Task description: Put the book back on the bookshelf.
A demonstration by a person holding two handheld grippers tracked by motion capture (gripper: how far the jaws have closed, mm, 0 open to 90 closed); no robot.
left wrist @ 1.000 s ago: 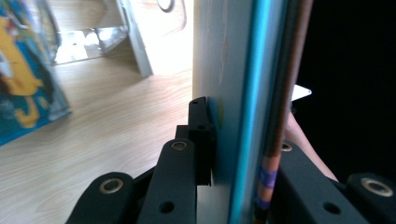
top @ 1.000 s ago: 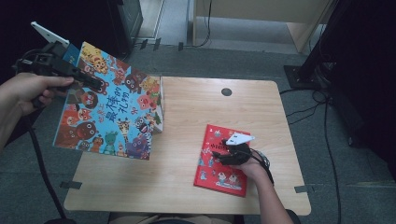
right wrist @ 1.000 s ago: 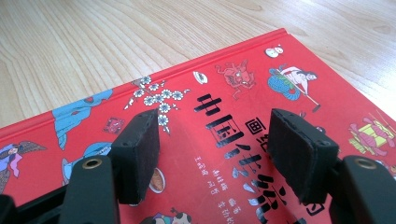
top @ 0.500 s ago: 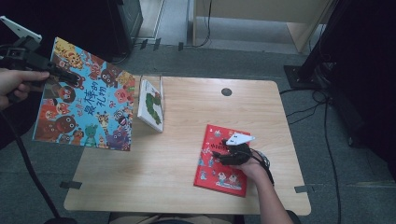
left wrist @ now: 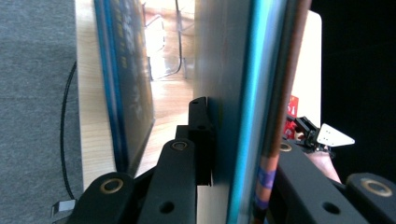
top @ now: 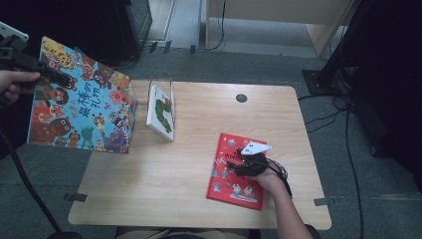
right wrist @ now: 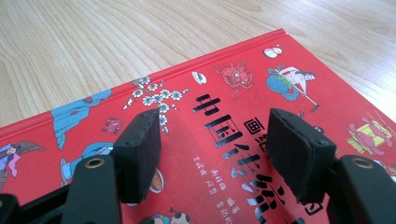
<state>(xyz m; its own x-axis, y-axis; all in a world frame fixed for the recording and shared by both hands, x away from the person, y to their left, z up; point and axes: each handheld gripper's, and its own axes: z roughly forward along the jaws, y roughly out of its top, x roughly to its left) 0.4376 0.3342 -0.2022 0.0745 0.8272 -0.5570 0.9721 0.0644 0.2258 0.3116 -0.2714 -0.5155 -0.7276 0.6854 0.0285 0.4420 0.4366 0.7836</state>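
A large blue picture book (top: 84,109) with cartoon animals hangs upright in the air off the table's left edge. My left gripper (top: 52,74) is shut on its top edge; in the left gripper view the jaws (left wrist: 243,149) clamp the book's cover (left wrist: 233,70) edge-on. A red picture book (top: 226,181) lies flat on the table's near right. Over it rests my right gripper (top: 239,167), jaws apart. In the right gripper view the open gripper (right wrist: 215,149) sits just above the red cover (right wrist: 233,93), nothing between the pads.
A white book with a green caterpillar (top: 161,112) stands in a wire bookstand at the left of the wooden table (top: 199,124). A round cable hole (top: 241,98) is at the far edge. Cables (top: 343,124) run on the floor to the right.
My left gripper has carried the blue book leftwards, off the table, uncovering the white book in the stand. The right gripper and red book have stayed put.
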